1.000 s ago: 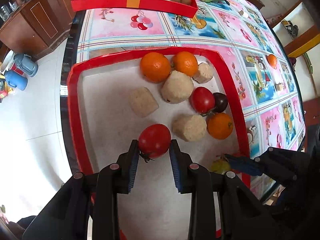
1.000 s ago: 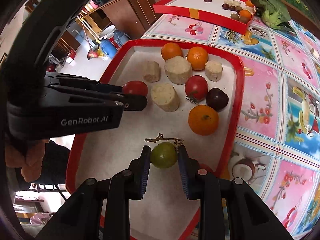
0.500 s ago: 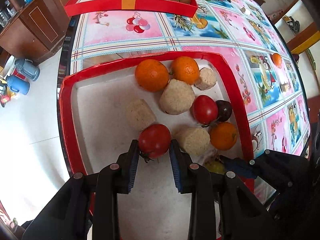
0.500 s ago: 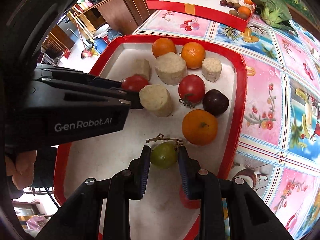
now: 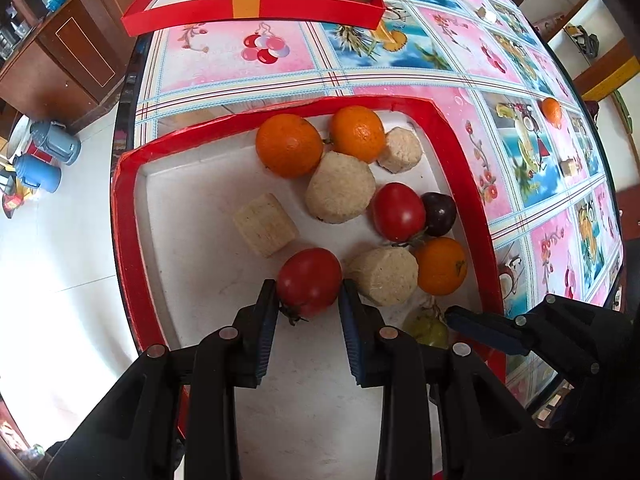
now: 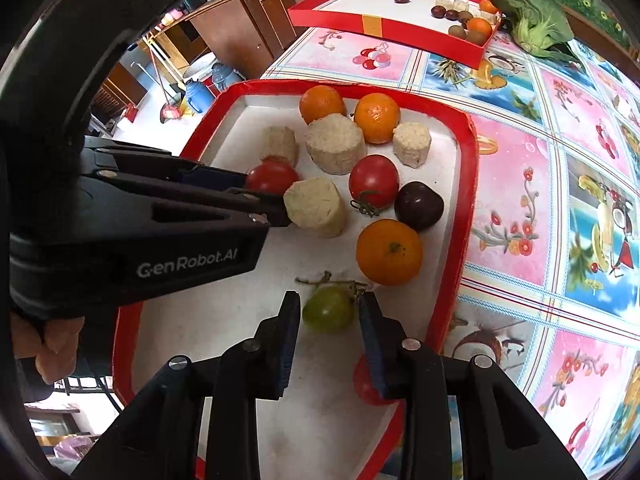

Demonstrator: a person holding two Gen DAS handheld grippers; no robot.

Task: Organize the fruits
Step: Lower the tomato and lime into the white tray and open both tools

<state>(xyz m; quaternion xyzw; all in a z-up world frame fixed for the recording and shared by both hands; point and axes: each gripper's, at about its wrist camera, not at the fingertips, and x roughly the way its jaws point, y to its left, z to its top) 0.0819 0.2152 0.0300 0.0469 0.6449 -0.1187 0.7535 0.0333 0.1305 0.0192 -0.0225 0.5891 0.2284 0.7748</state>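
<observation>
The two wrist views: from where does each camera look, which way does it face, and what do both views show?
Left wrist view: sits on the left gripper, looks steeply down into the near red tray; its fingers clamp a red tomato.
Right wrist view: sits on the right gripper, looks down along the same tray; its jaws are opening around a green grape; a hand shows at the left.
Shared: tray, tomato, grape, each other's gripper, far red tray.

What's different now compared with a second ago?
The right gripper is opening its jaws, letting go of the green grape, which lies between them in the red tray. The left gripper stays clamped on the red tomato. The other fruits in the tray have not shifted.
</observation>
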